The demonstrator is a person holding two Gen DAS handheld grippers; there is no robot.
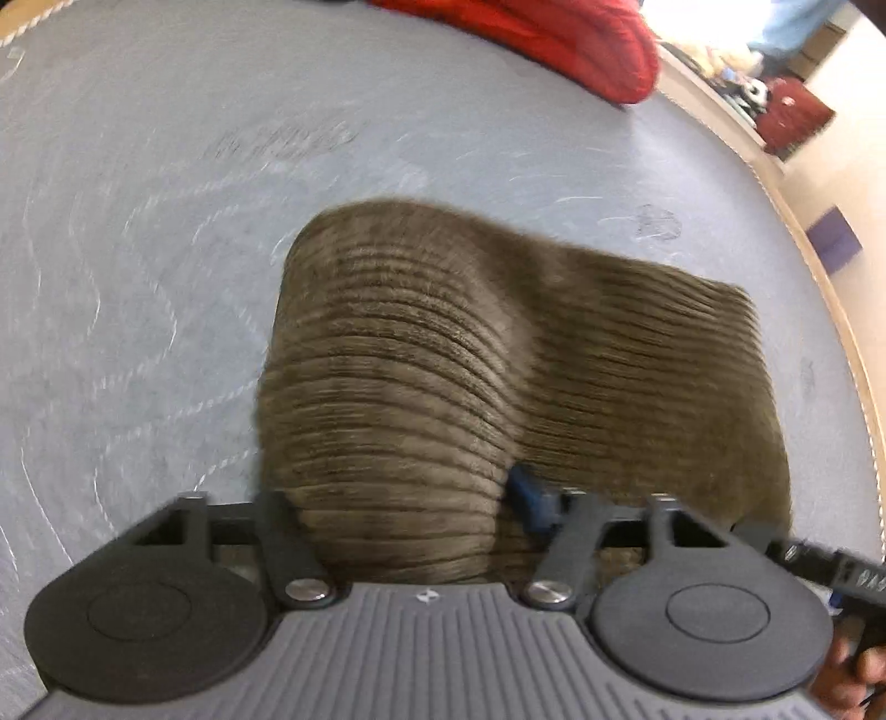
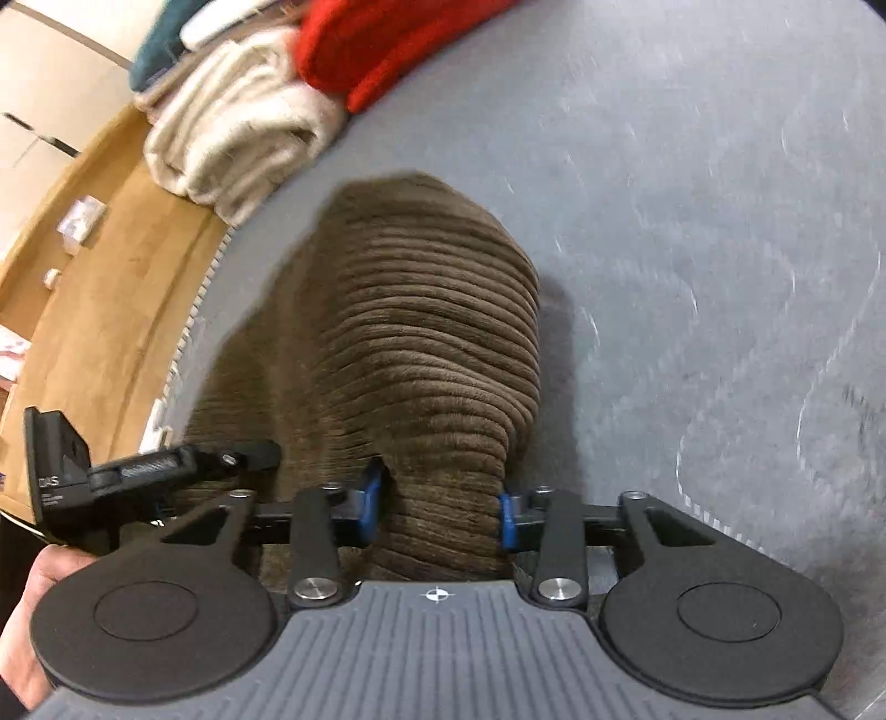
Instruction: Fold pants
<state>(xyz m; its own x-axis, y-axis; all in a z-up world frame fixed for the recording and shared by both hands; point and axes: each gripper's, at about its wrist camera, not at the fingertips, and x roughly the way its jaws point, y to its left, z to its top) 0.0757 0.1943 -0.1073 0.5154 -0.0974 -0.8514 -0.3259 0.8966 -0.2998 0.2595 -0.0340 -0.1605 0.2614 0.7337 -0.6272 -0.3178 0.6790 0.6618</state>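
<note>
The pants [image 1: 498,354] are brown ribbed plush fabric, bunched on a grey table [image 1: 166,221]. My left gripper [image 1: 404,498] is shut on a thick fold of the pants, which drapes away from its blue pads [image 1: 529,498]. In the right wrist view the same pants [image 2: 421,343] hang from my right gripper [image 2: 443,509], which is shut on another bunch between its blue pads [image 2: 370,495]. The left gripper's body [image 2: 138,471] shows at the left of the right wrist view, close beside the right one.
A red garment [image 1: 554,39] lies at the far side of the table. A cream folded towel [image 2: 238,133], a red garment [image 2: 376,50] and a teal item [image 2: 166,44] sit near the table's wooden edge [image 2: 111,266]. A hand [image 2: 33,598] holds the right gripper.
</note>
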